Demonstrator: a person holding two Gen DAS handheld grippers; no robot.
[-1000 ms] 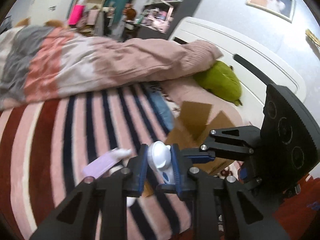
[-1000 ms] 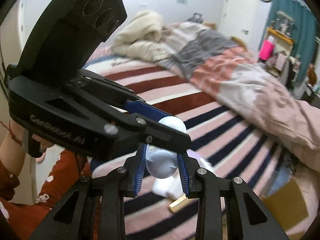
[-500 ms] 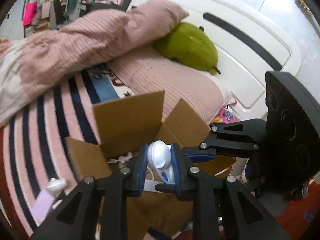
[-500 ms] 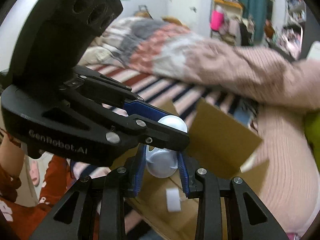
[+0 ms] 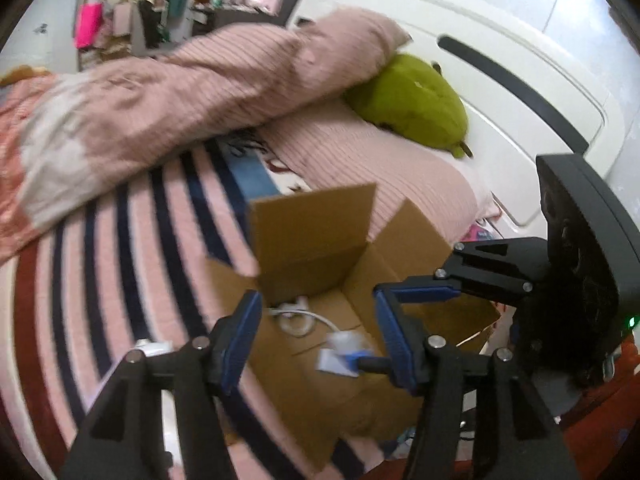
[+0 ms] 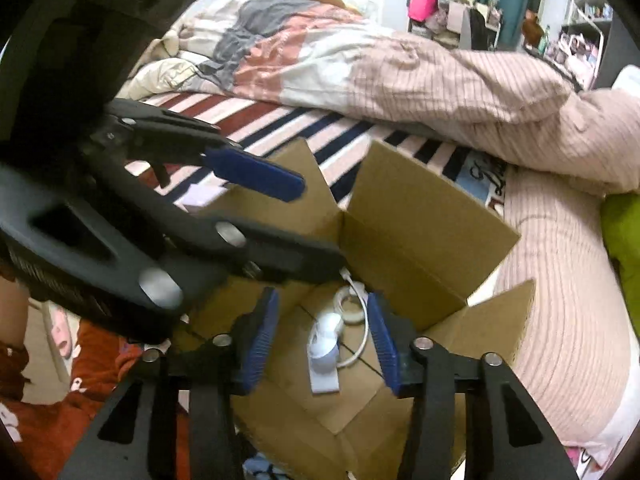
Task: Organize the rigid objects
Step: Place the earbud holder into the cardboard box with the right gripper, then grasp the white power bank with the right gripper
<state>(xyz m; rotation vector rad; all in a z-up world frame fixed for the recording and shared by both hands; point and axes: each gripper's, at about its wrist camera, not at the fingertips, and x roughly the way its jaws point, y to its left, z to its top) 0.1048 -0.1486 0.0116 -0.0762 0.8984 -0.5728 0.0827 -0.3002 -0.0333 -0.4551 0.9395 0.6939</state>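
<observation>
An open cardboard box sits on the striped bedspread. My left gripper hangs over it; its jaws are opening and nothing is between the pads. A white rounded gadget, blurred, lies free below them on the box floor, beside a coiled white cable. My right gripper is above the same spot, its jaws also opening, pads clear of the gadget. The left gripper crosses in from the left just above the right one.
A pale flat piece lies in the box. A lilac item rests on the bed left of the box. A pink quilt, a pillow and a green plush lie behind it. A red sleeve is low left.
Both grippers, shut together on the white gadget, swung from the bedspread to above the box. Both jaws have parted and the gadget has dropped into the box.
</observation>
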